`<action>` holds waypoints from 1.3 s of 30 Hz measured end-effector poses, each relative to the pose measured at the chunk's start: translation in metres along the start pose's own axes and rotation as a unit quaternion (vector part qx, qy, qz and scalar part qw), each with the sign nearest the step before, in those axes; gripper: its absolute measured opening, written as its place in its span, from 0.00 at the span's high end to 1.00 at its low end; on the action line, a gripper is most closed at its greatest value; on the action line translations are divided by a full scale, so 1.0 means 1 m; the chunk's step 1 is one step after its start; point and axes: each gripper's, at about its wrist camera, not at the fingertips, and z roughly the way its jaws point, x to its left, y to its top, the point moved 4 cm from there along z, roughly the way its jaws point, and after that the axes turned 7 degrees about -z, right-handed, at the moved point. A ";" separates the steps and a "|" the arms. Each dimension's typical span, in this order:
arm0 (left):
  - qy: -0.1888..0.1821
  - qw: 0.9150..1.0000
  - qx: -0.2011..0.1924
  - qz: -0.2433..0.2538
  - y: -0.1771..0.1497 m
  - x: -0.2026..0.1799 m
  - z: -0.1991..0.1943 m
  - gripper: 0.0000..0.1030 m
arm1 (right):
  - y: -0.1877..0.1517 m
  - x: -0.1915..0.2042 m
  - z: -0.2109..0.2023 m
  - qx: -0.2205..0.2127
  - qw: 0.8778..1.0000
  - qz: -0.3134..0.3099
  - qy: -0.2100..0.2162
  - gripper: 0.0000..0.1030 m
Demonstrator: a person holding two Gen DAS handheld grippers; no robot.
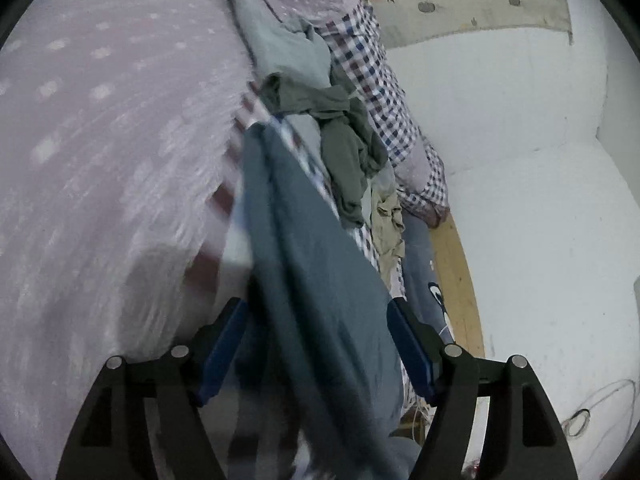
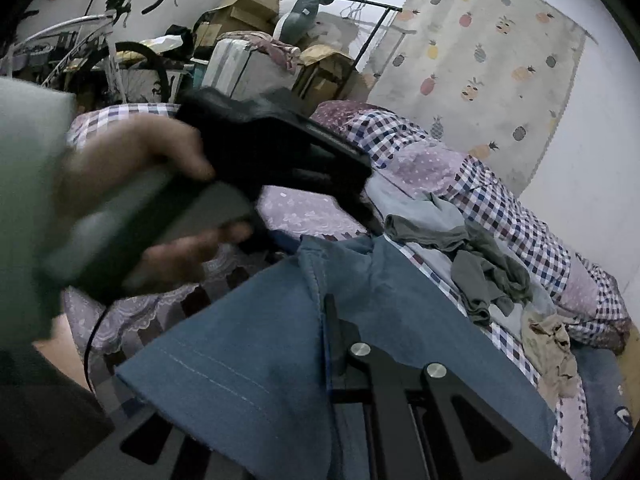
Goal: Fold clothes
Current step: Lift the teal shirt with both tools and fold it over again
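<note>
Bedroom, white walls. Bed covered by a patchwork quilt [image 2: 492,200]: navy/maroon gingham squares plus mauve dotted patches, lace-edged near the front. Pineapple-print cloth [image 2: 492,64] hangs on the wall behind it. Far corner is clutter: cardboard boxes [image 2: 248,4], a grey-and-white plush toy [image 2: 300,8], a bicycle [image 2: 92,52].

Task item: blue shirt [image 2: 248,344], soft matte knit with a stitched hem line, held up off the bed and stretched between the two tools.

Left gripper [image 1: 316,320]: black frame, blue pads. The pads stand well apart with the shirt [image 1: 320,300] draped thick between them; pad contact isn't visible, so I can't tell whether it's clamped. From the right wrist view it's a blurred black body in the person's hand [image 2: 132,168], grey-green sleeve.

Right gripper [image 2: 332,340]: only one black finger visible, fabric covers the rest. Can't tell whether it's clamped either.

Loose pile on the quilt beyond the shirt: crumpled olive-grey garment [image 2: 480,264], pale blue-grey one [image 1: 280,44], wrinkled beige one [image 2: 552,352]. Bare wood bed edge [image 1: 456,280] along the wall side.
</note>
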 end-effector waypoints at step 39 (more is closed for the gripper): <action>0.071 0.979 0.002 0.190 0.034 -0.231 0.139 0.97 | -0.076 -0.142 -0.115 -0.020 0.984 0.153 -0.087 0.98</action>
